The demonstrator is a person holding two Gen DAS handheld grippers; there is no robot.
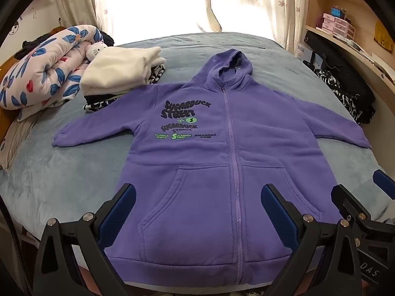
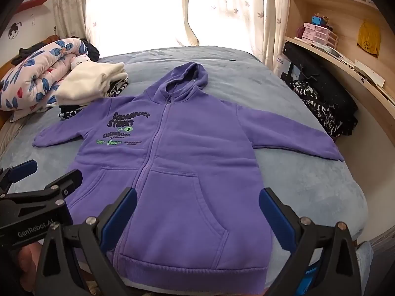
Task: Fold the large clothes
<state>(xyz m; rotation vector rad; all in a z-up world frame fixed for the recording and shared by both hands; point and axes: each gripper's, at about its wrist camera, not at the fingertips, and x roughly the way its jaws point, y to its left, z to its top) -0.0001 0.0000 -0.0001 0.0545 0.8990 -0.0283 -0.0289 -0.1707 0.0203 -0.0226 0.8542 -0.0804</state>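
From the left wrist view, the purple hoodie [image 1: 222,162] lies flat and face up on the bed [image 1: 61,177], zipped, both sleeves spread out, hood toward the window; no fold is made yet. The left tool [image 1: 197,207] hangs above the hem, spread wide and holding nothing. A folded stack of clothes [image 1: 118,74] sits beside the left sleeve, apparently finished work. From the right wrist view, the right tool [image 2: 197,209] hovers likewise released over the right pocket; every fold of this garment remains.

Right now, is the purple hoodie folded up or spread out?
Spread out. The purple hoodie lies flat on the bed, sleeves out, zipped.
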